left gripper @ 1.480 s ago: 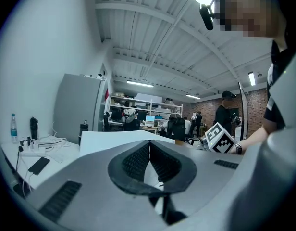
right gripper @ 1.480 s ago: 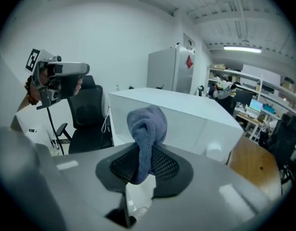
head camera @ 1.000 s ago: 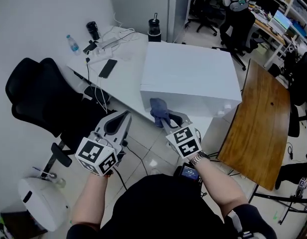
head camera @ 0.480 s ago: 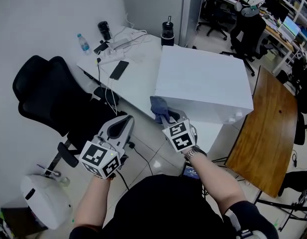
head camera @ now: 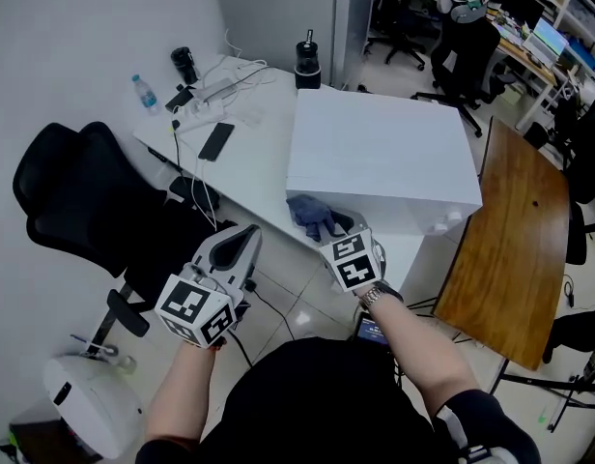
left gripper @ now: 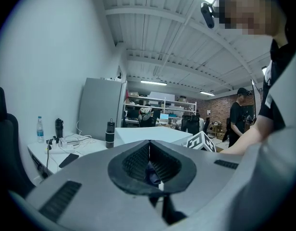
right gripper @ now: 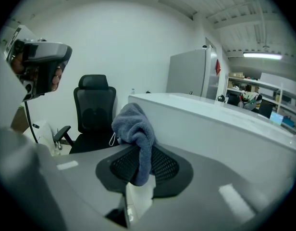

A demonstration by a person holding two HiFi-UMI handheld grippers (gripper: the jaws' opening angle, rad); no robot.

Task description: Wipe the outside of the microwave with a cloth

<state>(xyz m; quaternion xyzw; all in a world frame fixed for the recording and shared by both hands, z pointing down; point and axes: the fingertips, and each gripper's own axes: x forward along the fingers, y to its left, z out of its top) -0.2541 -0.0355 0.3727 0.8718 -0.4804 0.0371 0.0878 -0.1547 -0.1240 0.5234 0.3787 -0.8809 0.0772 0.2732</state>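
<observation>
Your right gripper (head camera: 334,230) pinches the cloth (head camera: 312,215) between its ribbed black pads. The soft, nubby blue-grey bunch bulges above them, just beside the lower corner of the microwave (head camera: 380,148), a smooth white box. Your left gripper (head camera: 245,235) is closed and empty.

Two bare forearms reach forward from the person's body. The left gripper (head camera: 244,238) points almost level, jaws pressed together with nothing between them. The right gripper (head camera: 336,230) tilts downward, jaws clamped on a grey-blue cloth (head camera: 312,213).
</observation>
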